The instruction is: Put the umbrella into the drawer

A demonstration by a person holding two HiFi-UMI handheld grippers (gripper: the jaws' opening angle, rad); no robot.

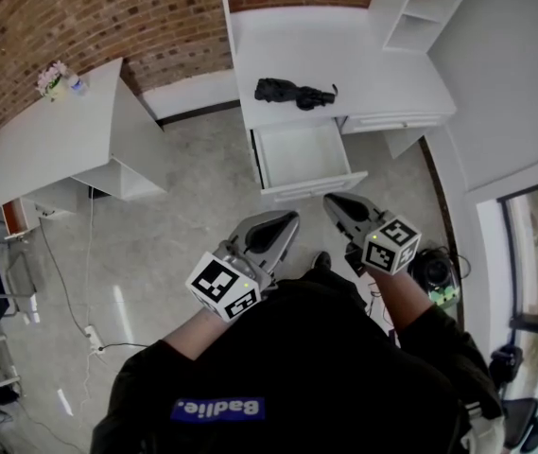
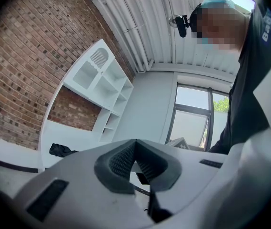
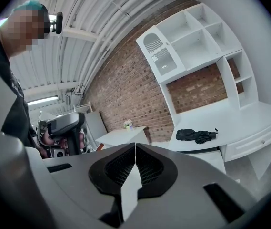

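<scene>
A folded black umbrella (image 1: 294, 92) lies on top of the white desk (image 1: 373, 64), above the open, empty drawer (image 1: 302, 155). Both grippers hover over the floor in front of the drawer, well short of the umbrella. My left gripper (image 1: 289, 219) is shut with nothing in it, and its tips meet in the left gripper view (image 2: 135, 141), where the umbrella (image 2: 61, 150) shows far off at the left. My right gripper (image 1: 331, 200) is also shut and empty (image 3: 135, 145). From it the umbrella (image 3: 196, 135) lies on the desk ahead to the right.
A white shelf unit (image 1: 418, 8) stands on the desk's right end. A white side table (image 1: 60, 140) with a small flower pot (image 1: 53, 78) stands at the left. A cable and power strip (image 1: 93, 337) lie on the floor. A dark object (image 1: 433, 269) sits by the right wall.
</scene>
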